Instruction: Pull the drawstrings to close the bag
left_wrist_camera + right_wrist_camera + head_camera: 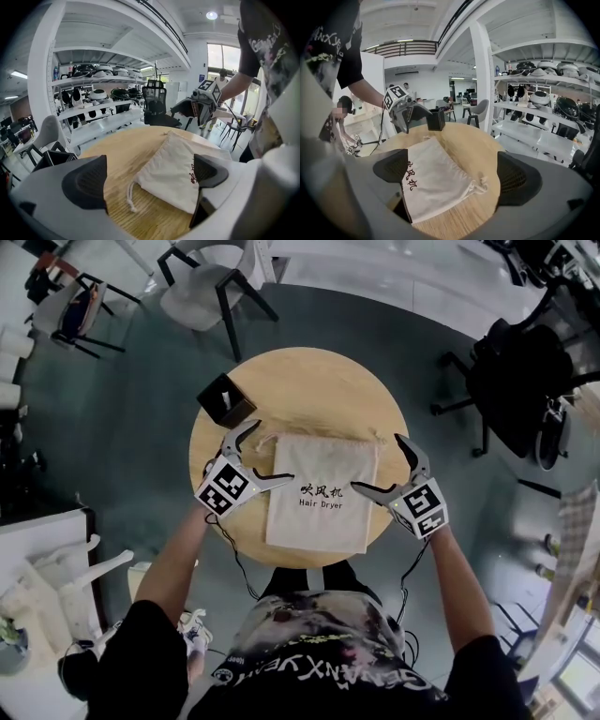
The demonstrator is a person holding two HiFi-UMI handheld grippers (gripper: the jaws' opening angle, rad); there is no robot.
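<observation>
A cream drawstring bag point(319, 493) printed "Hair Dryer" lies flat on the round wooden table point(309, 395), its gathered mouth toward 12 o'clock; its contents cannot be seen. A black open-topped box point(225, 399) stands at the table's 10 o'clock edge. The left gripper point(270, 454) sits at the bag's 9 o'clock and the right gripper point(377, 463) at its 3 o'clock. Both have their jaws spread wide and hold nothing, each near a drawstring point(480, 183) knot.

round wooden table point(309, 385) | black box point(226, 399) on it, rear-left | pale chair point(202, 292) beyond
</observation>
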